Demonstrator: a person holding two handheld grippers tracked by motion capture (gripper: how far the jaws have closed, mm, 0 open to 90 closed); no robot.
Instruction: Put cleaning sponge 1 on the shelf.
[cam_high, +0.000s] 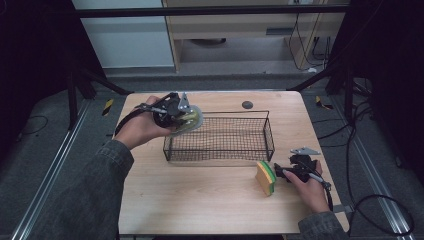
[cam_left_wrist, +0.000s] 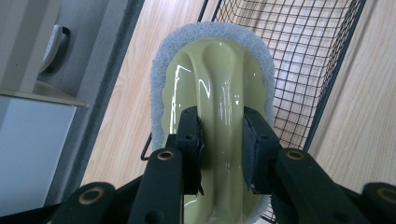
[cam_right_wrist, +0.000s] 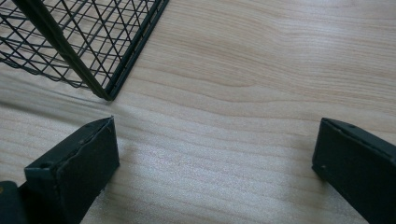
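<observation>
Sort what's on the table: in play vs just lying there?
In play:
- scrub pad with green handle, clamped in left tongs
- wire basket beside it

Lying about:
- yellow-green sponge, ahead of open right tongs
- dark disc on table

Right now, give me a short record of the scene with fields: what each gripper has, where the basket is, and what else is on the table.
left gripper: jaws shut on the raised handle of the green scrubber, held above the basket's left end
right gripper: jaws open, nothing between them, low over the table
wire basket: black, mid-table
sponge: yellow and green, standing on edge, left of the right gripper
</observation>
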